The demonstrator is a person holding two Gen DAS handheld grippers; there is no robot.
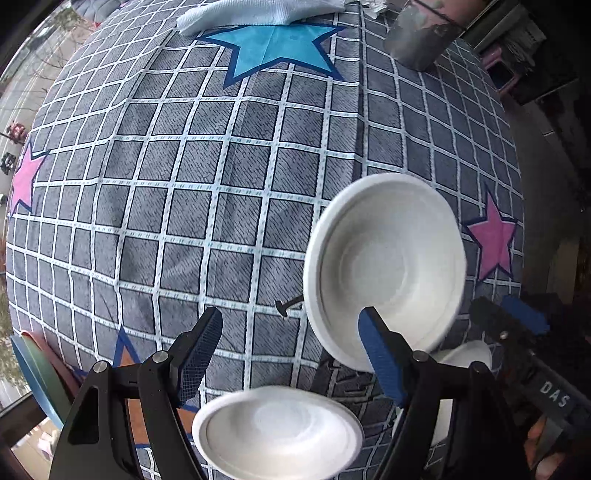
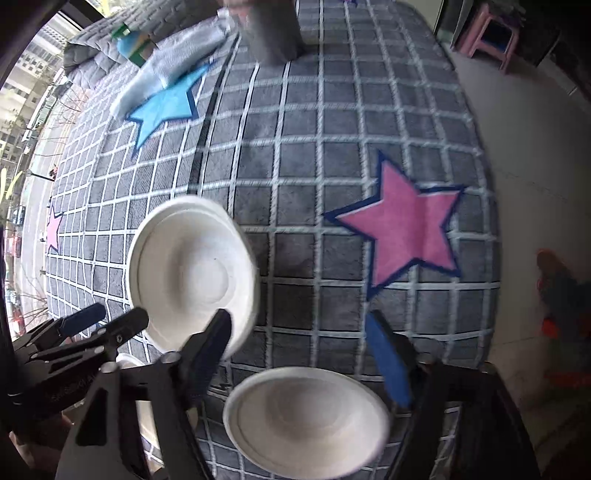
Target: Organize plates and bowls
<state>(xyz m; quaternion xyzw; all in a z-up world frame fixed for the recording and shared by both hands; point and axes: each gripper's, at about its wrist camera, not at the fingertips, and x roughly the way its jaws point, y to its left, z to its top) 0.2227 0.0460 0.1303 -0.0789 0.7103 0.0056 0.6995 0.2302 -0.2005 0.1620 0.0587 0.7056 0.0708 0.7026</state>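
We see a big soft grey cloth with a white grid (image 1: 221, 177) spread out like a bed cover. It has a blue star (image 1: 275, 46) and pink stars (image 2: 402, 225) on it. A white folded towel (image 1: 258, 13) lies by the blue star, touching its top. A small pink stool (image 2: 491, 33) stands on the pale floor (image 2: 528, 155) beside the cloth.

Two white round paper bowls sit on the cloth, open side up. The far bowl (image 1: 384, 266) is near a pink star. The near bowl (image 1: 277, 432) is close to us, a little apart from the far one.

Both grippers point down at the cloth. The left gripper (image 1: 291, 350) has its fingers apart, with the near bowl below them. The right gripper (image 2: 306, 354) also has its fingers apart, above a bowl, with nothing pinched.
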